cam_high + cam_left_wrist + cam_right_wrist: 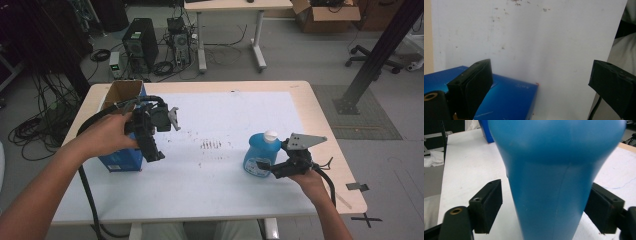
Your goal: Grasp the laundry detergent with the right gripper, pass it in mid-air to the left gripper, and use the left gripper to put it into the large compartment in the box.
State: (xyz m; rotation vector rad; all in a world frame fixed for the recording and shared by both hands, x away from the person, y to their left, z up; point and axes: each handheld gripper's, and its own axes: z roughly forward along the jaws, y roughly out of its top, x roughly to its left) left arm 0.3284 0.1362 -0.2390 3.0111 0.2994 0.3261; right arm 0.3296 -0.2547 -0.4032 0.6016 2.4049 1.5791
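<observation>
The right gripper [544, 207] stands with its jaws spread around the blue bottle [554, 177], a gap on the left side and the right jaw close against it; the high view shows its white cap [270, 135] and the bottle upright on the white sheet [225, 120]; the left gripper [539, 85] gapes wide, empty, above the blue box [506, 100], whose open cardboard top [121, 93] shows from above.
</observation>
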